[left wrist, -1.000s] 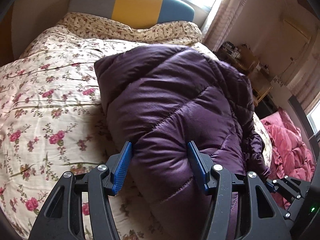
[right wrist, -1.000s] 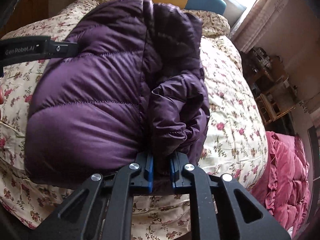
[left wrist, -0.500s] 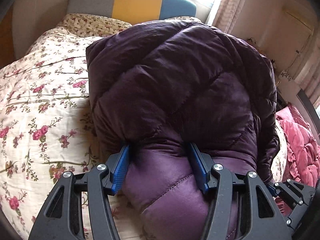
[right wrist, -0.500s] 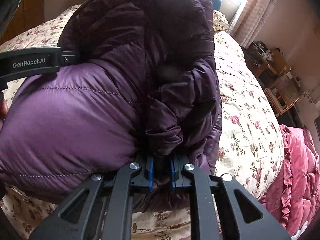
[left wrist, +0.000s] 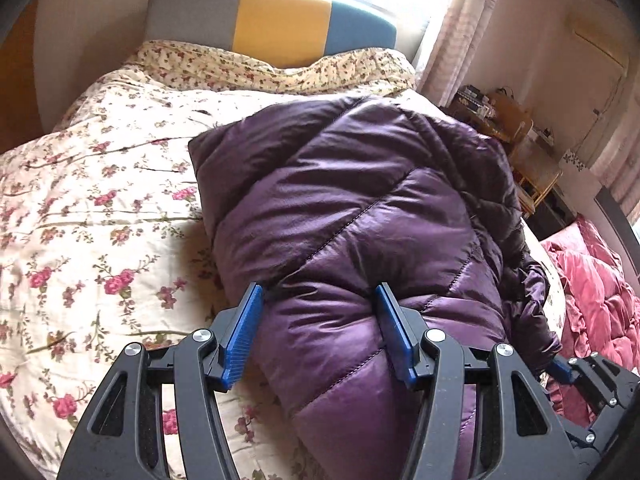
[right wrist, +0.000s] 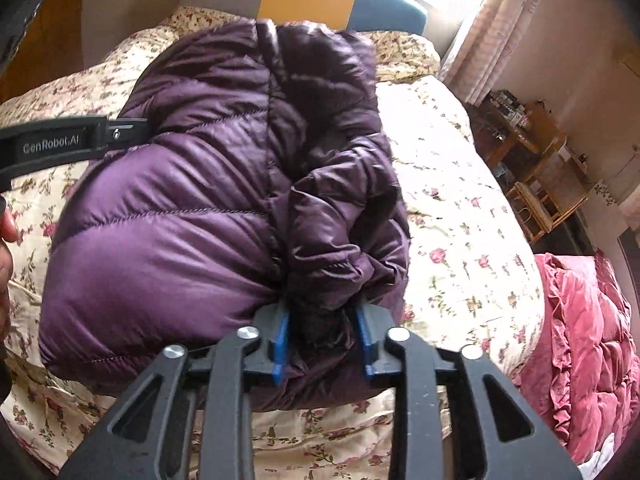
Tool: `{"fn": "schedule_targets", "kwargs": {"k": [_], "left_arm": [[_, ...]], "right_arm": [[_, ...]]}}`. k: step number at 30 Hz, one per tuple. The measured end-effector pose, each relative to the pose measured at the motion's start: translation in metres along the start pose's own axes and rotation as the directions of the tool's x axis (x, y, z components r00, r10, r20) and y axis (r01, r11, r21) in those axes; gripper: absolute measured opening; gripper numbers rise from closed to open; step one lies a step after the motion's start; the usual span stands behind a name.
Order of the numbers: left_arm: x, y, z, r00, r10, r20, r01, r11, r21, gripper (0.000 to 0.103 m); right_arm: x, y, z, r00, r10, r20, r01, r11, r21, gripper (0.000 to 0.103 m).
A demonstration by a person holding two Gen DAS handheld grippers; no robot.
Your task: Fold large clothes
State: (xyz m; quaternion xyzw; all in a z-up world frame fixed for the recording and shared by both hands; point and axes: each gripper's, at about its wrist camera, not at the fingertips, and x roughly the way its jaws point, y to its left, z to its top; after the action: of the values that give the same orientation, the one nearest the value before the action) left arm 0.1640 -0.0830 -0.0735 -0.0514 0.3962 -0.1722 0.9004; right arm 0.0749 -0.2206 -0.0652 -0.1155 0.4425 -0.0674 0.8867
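A purple quilted down jacket [left wrist: 360,208] lies folded into a thick bundle on a floral bedspread [left wrist: 88,208]. My left gripper [left wrist: 318,304] has its jaws wide apart, one on each side of the bundle's near end, with fabric bulging between them. In the right wrist view the jacket [right wrist: 180,208] fills the middle. My right gripper [right wrist: 322,330] stands at its near right corner, jaws part-way apart with bunched dark fabric between the blue pads. The left gripper's black body [right wrist: 60,144] shows at the left edge there.
A headboard [left wrist: 272,24] of grey, yellow and blue panels stands behind floral pillows. A pink quilt [right wrist: 584,344] lies off the bed's right side. Wooden furniture [right wrist: 532,168] with small items stands by the curtained window at right.
The jacket bundle was lifted half a second ago and has come back down onto the bed. My right gripper's jaws have spread apart from their tight grip on the fabric.
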Motion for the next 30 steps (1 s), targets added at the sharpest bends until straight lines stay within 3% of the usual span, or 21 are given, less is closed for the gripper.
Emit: {"fn": "schedule_targets", "kwargs": {"k": [6,9,17,25,30], "left_arm": [[-0.008,0.0,0.004,1.0,-0.003,0.02,0.003,1.0,-0.005,0.057],[-0.013,-0.002,0.005,0.999,-0.001,0.037,0.001,1.0,-0.003,0.057],[-0.021,0.002,0.005,0.998,0.008,0.055,-0.007,1.0,-0.01,0.057],[-0.022,0.008,0.006,0.998,0.019,0.063,-0.018,1.0,-0.017,0.057],[-0.02,0.009,0.009,0.998,0.025,0.066,-0.024,1.0,-0.018,0.057]], "right_arm": [[-0.023,-0.005,0.013,0.999,-0.013,0.045,0.013,1.0,0.013,0.053],[-0.034,-0.005,0.021,0.998,-0.015,0.062,0.014,1.0,0.016,0.054],[-0.051,-0.001,0.036,0.995,-0.017,0.101,0.015,1.0,0.019,0.054],[-0.039,0.008,0.051,0.994,-0.058,0.096,0.058,0.998,0.003,0.053],[-0.026,0.01,0.064,0.99,-0.102,0.098,0.101,0.995,0.012,0.04]]}}
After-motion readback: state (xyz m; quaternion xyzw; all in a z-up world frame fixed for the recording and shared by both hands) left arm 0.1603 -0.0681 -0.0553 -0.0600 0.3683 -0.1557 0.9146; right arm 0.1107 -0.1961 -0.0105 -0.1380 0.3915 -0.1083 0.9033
